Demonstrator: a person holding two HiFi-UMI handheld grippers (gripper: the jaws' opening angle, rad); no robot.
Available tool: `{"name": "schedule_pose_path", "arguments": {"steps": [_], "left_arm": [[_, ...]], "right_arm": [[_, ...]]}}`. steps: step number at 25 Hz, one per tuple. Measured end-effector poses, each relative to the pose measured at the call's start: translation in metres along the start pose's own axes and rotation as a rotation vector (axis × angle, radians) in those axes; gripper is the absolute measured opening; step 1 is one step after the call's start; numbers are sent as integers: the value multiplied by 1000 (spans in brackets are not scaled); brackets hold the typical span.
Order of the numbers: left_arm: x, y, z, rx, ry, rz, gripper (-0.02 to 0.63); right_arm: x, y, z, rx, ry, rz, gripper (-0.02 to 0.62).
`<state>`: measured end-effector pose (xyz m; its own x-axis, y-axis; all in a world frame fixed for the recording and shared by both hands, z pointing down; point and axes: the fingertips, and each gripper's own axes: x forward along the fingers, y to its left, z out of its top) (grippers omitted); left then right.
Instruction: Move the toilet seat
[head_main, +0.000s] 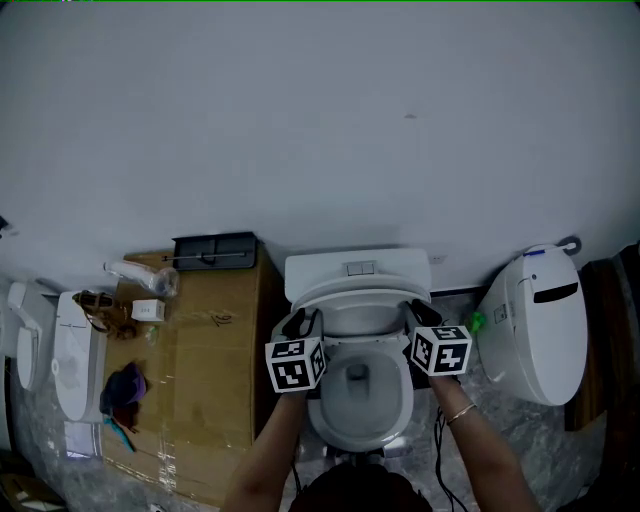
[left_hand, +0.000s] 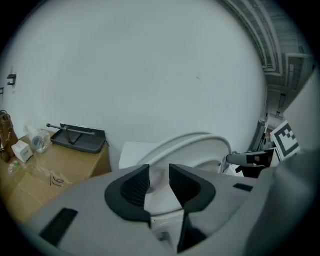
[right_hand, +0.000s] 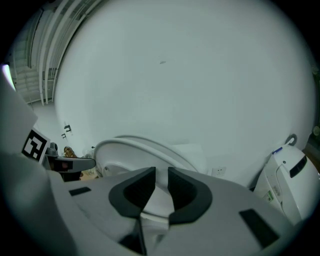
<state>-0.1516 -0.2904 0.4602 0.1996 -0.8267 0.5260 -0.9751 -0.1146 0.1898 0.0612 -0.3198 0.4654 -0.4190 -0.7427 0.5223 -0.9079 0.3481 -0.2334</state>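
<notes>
The swing step is in hand. The toilet seat (head_main: 356, 297) stands part-raised over the bowl (head_main: 393, 402), tilted toward the tank (head_main: 357, 266). The left gripper (head_main: 300, 323) and right gripper (head_main: 421, 313) flank it, with fingers (left_hand: 134, 186) closed on its rim and apparently pressing at each side. Next, we judge, both grippers must pivot it together about the rear hinge, at equal height.
</notes>
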Motion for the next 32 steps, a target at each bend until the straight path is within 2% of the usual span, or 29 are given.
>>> {"name": "schedule_pose_path", "arguments": {"steps": [19, 23, 27, 32], "left_arm": [[15, 5, 9, 40, 0, 1, 137], [4, 5, 10, 35, -7, 8, 95], [-16, -7, 17, 61, -38, -2, 55], [-49, -28, 25, 97, -93, -39, 41]], "right_arm": [[14, -3, 11, 0, -4, 4, 87], [-2, 5, 12, -21, -15, 17, 87], [-25, 15, 11, 0, -27, 36, 86], [-57, 31, 12, 19, -58, 78, 78]]}}
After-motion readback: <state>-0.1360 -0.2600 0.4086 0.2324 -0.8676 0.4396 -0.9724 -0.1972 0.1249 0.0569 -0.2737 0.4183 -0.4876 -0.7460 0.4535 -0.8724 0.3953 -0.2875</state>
